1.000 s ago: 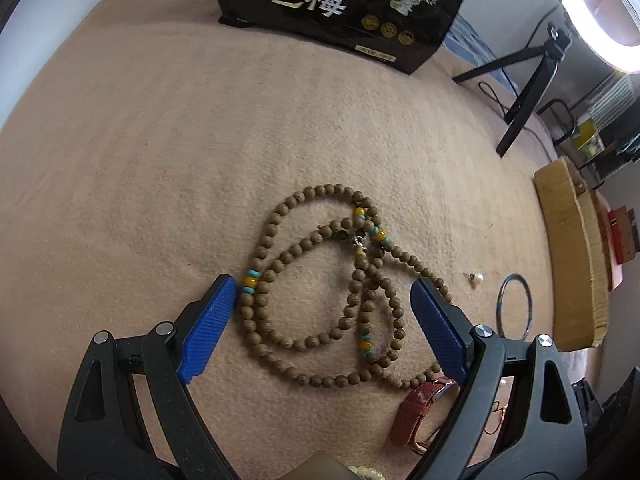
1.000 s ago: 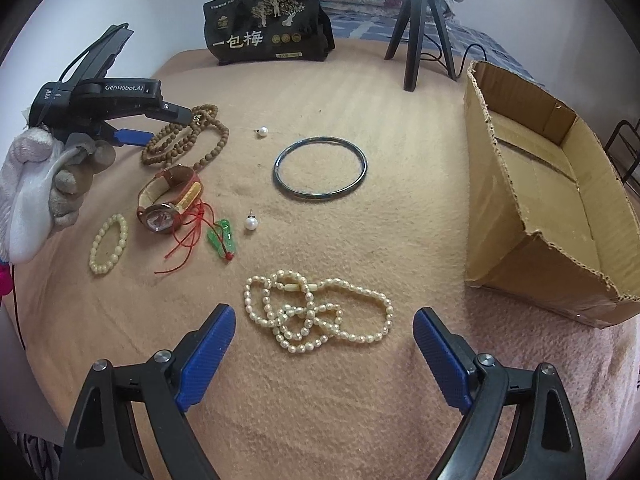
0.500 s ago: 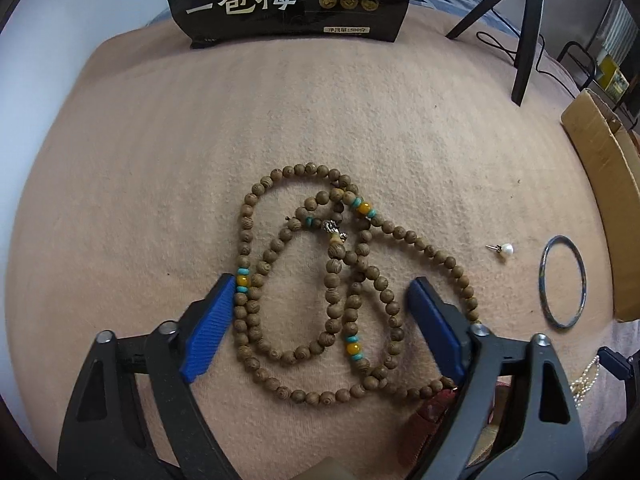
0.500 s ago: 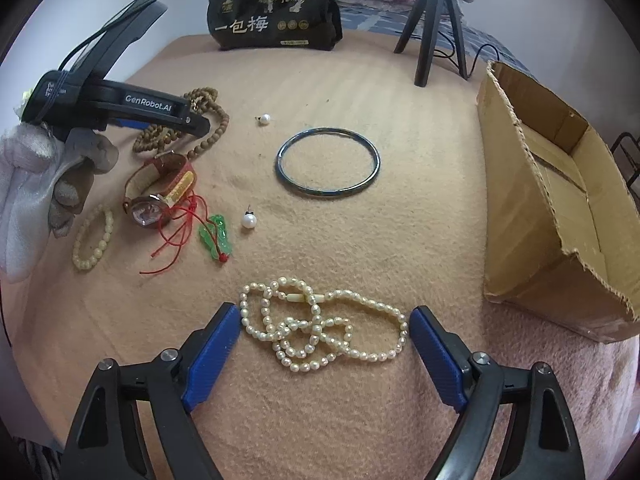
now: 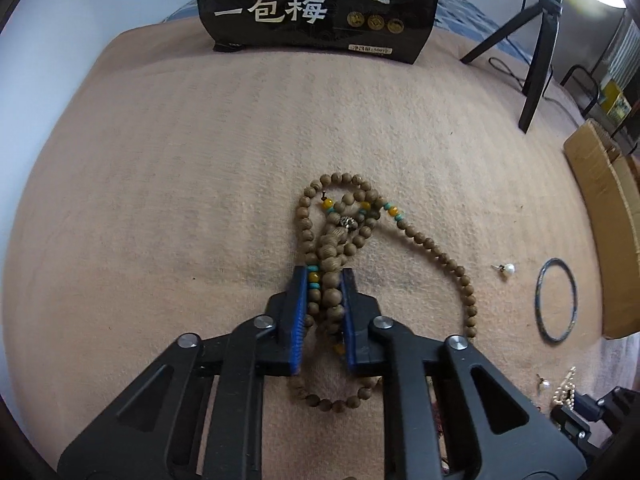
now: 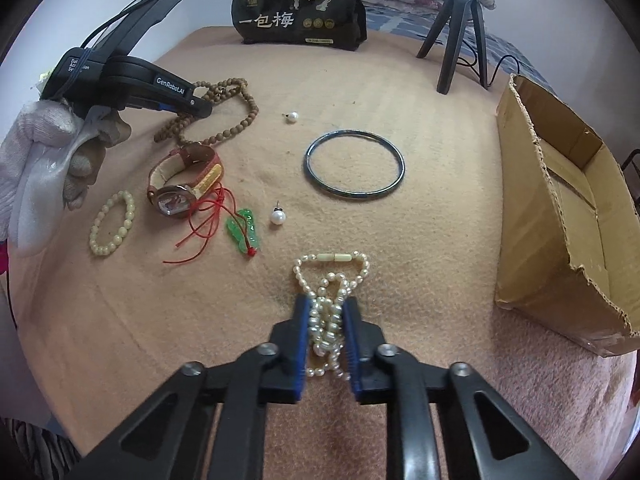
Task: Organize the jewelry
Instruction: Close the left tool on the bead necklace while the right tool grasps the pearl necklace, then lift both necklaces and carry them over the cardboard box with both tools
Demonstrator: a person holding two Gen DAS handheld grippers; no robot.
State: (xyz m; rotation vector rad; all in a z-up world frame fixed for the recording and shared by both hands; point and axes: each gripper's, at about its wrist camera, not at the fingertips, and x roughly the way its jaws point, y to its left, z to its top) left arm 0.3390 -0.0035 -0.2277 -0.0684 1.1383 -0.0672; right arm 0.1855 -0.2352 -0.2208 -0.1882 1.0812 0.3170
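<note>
My left gripper [image 5: 324, 276] is shut on a long brown wooden bead necklace [image 5: 424, 244] with yellow and turquoise beads; its strands are bunched between the blue pads on the beige blanket. It also shows in the right wrist view [image 6: 236, 100], with the left gripper [image 6: 200, 108] on it. My right gripper [image 6: 327, 304] is shut on a white pearl necklace [image 6: 332, 264], bunched between its pads. An open cardboard box [image 6: 568, 200] lies at the right.
On the blanket lie a dark bangle [image 6: 354, 164], two pearl earrings [image 6: 277, 216] [image 6: 293, 117], a green pendant on red cord [image 6: 244, 230], a brown watch [image 6: 180, 184] and a pale bead bracelet [image 6: 112, 224]. A black bag [image 6: 298, 12] and a tripod [image 6: 460, 28] stand at the back.
Both grippers have closed. The left one gathered the wooden beads between its pads, the right one gathered the pearl necklace. Both moved forward onto their necklaces.
</note>
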